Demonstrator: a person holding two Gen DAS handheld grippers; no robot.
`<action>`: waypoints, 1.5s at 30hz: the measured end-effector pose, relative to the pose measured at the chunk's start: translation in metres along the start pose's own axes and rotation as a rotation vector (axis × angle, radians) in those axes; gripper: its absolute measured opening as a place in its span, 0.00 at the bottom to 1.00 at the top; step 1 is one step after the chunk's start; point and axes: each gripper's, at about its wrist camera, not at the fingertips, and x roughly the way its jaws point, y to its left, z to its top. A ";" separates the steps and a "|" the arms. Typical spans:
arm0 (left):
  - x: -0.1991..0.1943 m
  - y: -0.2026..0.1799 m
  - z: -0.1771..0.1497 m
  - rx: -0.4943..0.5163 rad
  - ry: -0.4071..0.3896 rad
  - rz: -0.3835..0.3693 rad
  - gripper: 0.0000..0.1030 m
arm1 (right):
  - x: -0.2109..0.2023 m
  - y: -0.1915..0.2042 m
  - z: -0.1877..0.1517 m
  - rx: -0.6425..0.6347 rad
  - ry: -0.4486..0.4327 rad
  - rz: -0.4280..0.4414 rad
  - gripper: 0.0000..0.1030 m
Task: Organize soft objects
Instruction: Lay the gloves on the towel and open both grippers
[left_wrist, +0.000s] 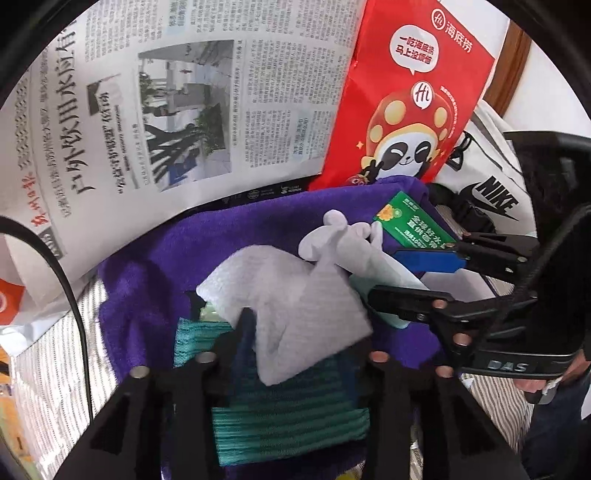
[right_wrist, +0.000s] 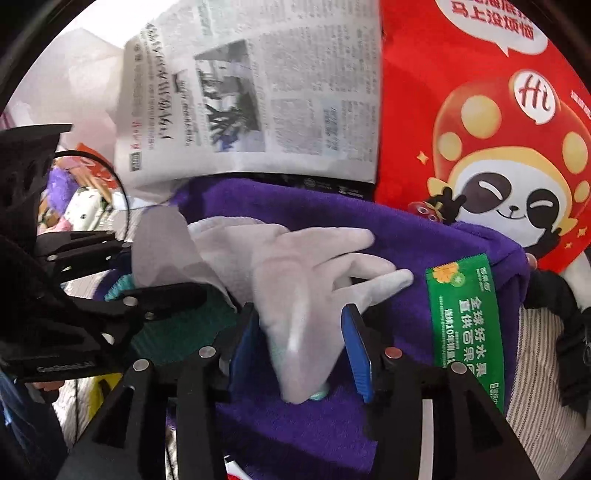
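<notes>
1. right gripper (right_wrist: 301, 341) stands partly open, its blue pads on either side of the white glove's (right_wrist: 295, 295) cuff end; whether the pads press on it cannot be told.
2. left gripper (left_wrist: 295, 343) is also partly open, with the white cloth (left_wrist: 295, 306) lying across the gap between its jaws, resting loose rather than pinched.
3. both white pieces lie on a purple towel (right_wrist: 461, 258), the glove's fingers spread toward a green sachet (right_wrist: 467, 317) that sits on the towel's right side.
4. a teal striped cloth (left_wrist: 288, 417) lies under the white cloth, on top of the towel.
5. behind the towel a newspaper (left_wrist: 184, 110) leans up, with a red panda-print bag (left_wrist: 413, 103) just beside it.
6. a white nike bag (left_wrist: 491, 184) sits to the right, and striped fabric (right_wrist: 546, 369) shows beneath the pile.
</notes>
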 end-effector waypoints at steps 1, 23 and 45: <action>-0.003 0.000 0.000 0.007 -0.002 0.001 0.49 | -0.003 0.002 0.002 0.002 -0.008 0.019 0.45; -0.049 0.006 0.007 0.026 -0.055 0.039 0.62 | -0.075 0.004 -0.005 0.016 -0.117 -0.106 0.46; -0.100 -0.008 0.002 0.044 -0.117 0.043 0.64 | -0.065 0.024 -0.138 0.246 -0.003 -0.014 0.67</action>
